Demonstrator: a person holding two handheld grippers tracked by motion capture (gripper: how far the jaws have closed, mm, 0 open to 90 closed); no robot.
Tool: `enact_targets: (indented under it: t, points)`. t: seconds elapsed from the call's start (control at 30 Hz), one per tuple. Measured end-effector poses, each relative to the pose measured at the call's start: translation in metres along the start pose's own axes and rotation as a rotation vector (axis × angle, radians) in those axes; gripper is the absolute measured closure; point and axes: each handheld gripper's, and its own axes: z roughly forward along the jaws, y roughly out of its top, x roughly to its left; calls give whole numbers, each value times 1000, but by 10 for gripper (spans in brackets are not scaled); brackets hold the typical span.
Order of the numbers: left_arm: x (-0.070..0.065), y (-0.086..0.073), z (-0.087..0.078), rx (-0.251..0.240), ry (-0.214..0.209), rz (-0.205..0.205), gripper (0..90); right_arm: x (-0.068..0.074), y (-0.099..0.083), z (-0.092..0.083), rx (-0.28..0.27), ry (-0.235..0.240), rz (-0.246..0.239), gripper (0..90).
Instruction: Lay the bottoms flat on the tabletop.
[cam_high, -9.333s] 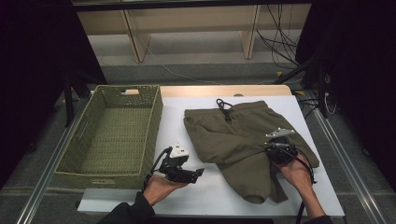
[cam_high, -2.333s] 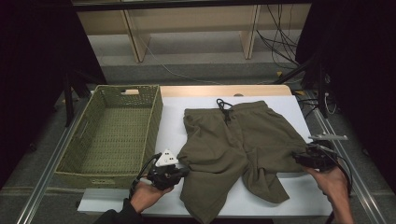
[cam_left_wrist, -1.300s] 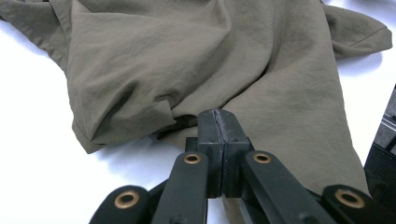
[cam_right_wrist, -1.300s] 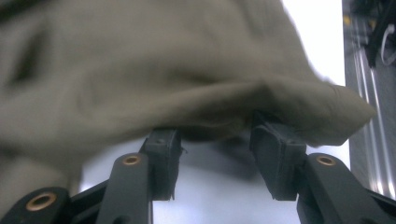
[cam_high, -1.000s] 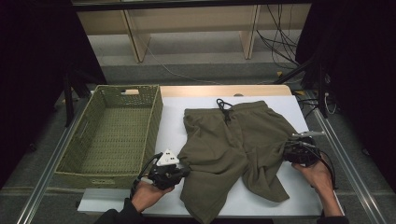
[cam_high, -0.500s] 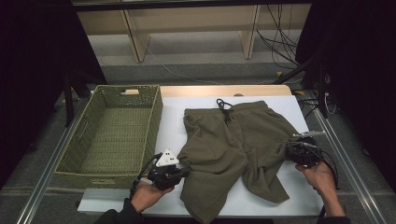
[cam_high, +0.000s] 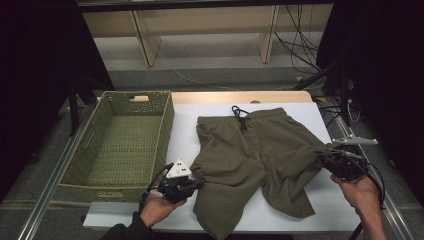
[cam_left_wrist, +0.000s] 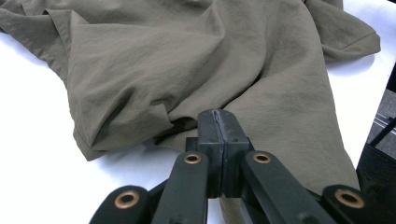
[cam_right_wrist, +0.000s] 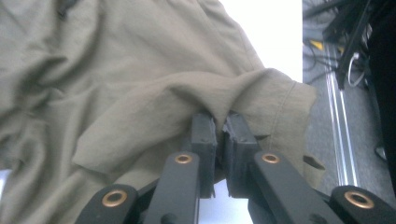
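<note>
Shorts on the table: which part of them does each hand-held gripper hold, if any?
The left hand-held gripper pinches the shorts at a leg's side edge; the right hand-held gripper pinches the other side edge.

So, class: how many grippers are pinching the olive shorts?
2. The left gripper grips the near-left edge of the shorts; the right gripper pinches the right edge, bunched between its jaws.

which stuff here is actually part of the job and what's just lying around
In use:
- olive shorts, pinched at both sides
- left gripper, shut on the shorts' edge
- right gripper, shut on a fold of the shorts
- white table

Lying about:
- woven basket, untouched beside the shorts
- cables on the floor
</note>
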Motion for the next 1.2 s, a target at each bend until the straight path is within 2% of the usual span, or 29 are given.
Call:
enact_targets:
  t: [0.07, 0.2, 0.27, 0.33, 0.43, 0.5, 0.7, 0.83, 0.9, 1.0, 1.07, 1.13, 1.2]
  points:
    - [0, 0, 0, 1, -1, 1, 888, -2, -3, 3, 14, -9, 7, 847]
    - [1, 0, 0, 1, -1, 4, 888, -7, -6, -2, 29, -45, 18, 847]
    - [0, 0, 0, 3, -1, 2, 888, -9, -12, 1, 53, -77, 14, 847]
    - [0, 0, 0, 1, 0, 3, 888, -14, -22, 7, 84, -93, 36, 847]
    - [0, 0, -1, -4, -1, 4, 888, -19, -34, 14, 127, -91, 68, 847]
    - [0, 1, -2, -5, -1, 4, 888, -20, -42, 16, 156, -83, 72, 847]
    - [4, 5, -10, -41, 16, -6, 892, -7, -63, 25, 224, -37, 61, 846]
    - [9, 9, -20, -79, 26, -26, 893, 9, -65, 19, 207, 24, 40, 846]
    - [11, 8, -20, -75, 26, -32, 893, 16, -66, 18, 213, 36, 6, 841]
    - [8, 5, -13, -48, 21, -33, 891, 18, -64, 16, 209, 42, 6, 811]
    - [6, 3, -7, -25, 1, -43, 829, 16, -62, 11, 195, 47, 14, 749]
    - [4, 1, -2, 8, -14, -42, 739, 13, -58, 4, 158, 51, 31, 643]
    - [4, 1, 3, 29, -24, -61, 628, 9, -53, -5, 111, 57, 40, 547]
